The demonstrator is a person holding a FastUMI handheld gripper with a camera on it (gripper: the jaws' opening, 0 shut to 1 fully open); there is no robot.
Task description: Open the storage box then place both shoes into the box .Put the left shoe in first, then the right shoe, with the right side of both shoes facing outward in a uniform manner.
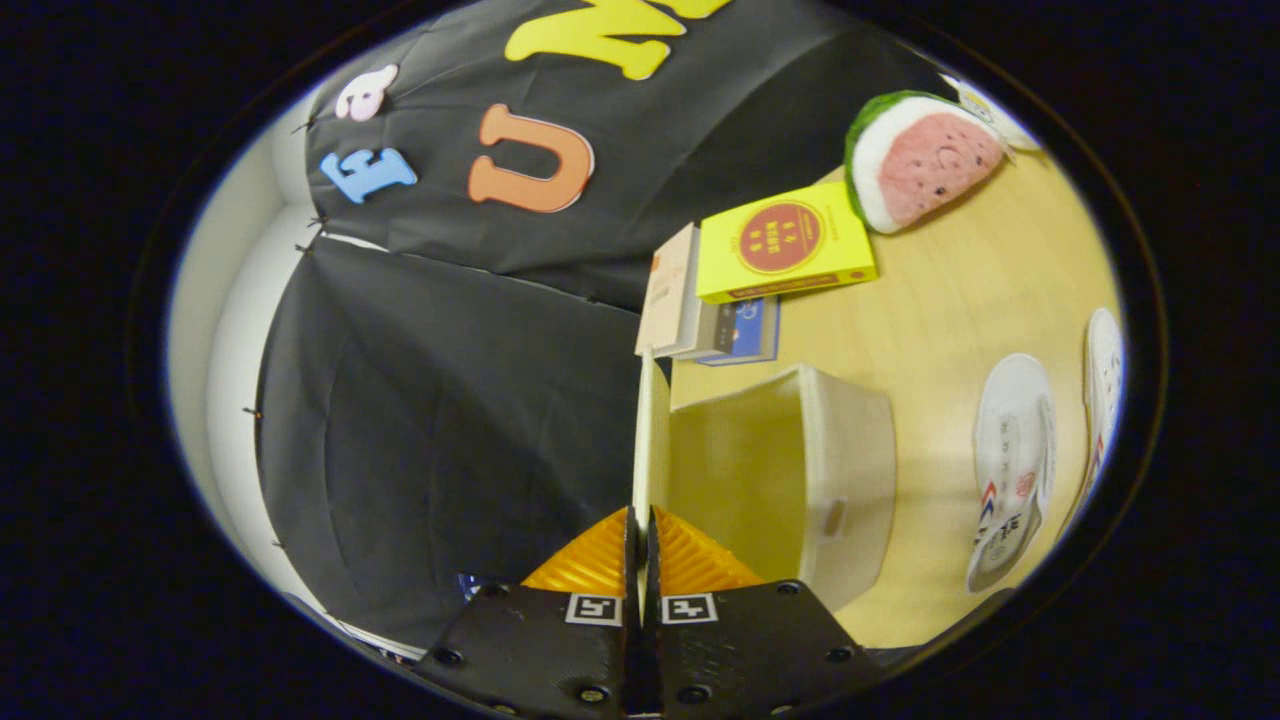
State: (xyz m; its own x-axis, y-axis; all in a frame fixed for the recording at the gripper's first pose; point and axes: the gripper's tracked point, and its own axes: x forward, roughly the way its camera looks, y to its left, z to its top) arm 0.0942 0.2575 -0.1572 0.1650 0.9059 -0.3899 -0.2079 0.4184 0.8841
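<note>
Storage box (790, 470) lies on the pale desk (950, 310), interior exposed, its thin lid (648, 440) raised on edge. The gripper (641, 535) has its fingers nearly closed, pinching that lid's rim. It looks light and rigid (likely plastic), best held at this edge. Two white shoes (1012, 470) wait beyond the box, near books (785, 242) and a watermelon plush (925, 155).

The storage box (800, 480) gapes open, its inside free; its raised lid (648, 430) stands pinched between the gripper (641, 530) fingers; books (730, 300) crowd just beyond it.
</note>
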